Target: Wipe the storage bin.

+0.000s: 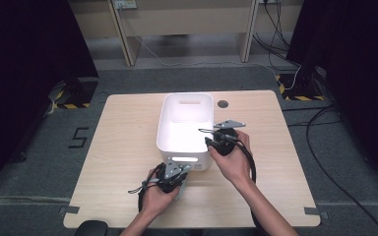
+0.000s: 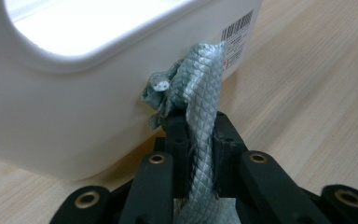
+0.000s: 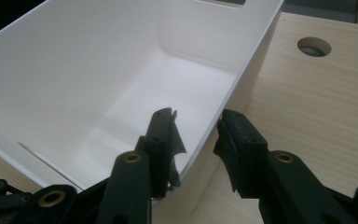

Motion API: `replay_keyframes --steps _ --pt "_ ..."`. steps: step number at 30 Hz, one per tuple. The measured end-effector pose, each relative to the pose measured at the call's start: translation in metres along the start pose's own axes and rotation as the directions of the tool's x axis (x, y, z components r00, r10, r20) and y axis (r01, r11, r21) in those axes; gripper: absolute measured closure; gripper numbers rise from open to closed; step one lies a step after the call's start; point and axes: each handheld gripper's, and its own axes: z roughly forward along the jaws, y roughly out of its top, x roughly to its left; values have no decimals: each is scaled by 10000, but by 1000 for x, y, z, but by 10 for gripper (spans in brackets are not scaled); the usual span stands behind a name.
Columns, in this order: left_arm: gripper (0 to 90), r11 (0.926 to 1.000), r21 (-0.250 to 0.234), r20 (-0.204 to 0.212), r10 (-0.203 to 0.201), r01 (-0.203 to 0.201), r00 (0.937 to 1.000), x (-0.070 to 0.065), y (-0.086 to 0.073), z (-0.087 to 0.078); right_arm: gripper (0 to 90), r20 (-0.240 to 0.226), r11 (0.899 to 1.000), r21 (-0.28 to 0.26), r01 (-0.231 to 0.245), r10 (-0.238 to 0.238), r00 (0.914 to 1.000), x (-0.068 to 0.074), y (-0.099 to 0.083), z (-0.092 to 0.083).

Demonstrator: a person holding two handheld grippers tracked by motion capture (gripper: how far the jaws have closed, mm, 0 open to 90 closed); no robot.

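A white plastic bin [image 1: 163, 120] stands in the middle of the wooden table [image 1: 123, 147]. My left gripper [image 1: 178, 172] sits at the bin's near wall [image 2: 51, 107], just below the handle cut-out. It is shut on a strip of grey-green woven cloth [image 2: 203, 88], whose bunched end touches the wall. My right gripper [image 1: 205, 135] straddles the bin's right wall [image 3: 242, 74]. One jaw is inside the bin [image 3: 74, 70] and one outside, and they stand open with the rim between them [image 3: 196, 122].
A round cable hole [image 1: 222, 103] lies in the table behind the bin, and it shows past the rim [image 3: 313, 46] in the right gripper view. A barcode label [image 2: 237, 30] is stuck on the bin's near wall. Cables run over the floor beyond the table.
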Motion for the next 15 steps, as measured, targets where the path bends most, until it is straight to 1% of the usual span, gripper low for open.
replay_keyframes --steps 5,11,15 --pt "797 10000 51 12 -22 22 10000 0 -2 2 653 13 10000 24 -6 6 10000 0 0 0" --pt "797 9998 174 25 36 -37 10000 0 -1 3 652 3 10000 15 -11 11 10000 0 0 0" --pt "797 9998 162 55 86 -87 9999 -2 1 5 651 15 10000 31 -52 52 10000 1 0 0"
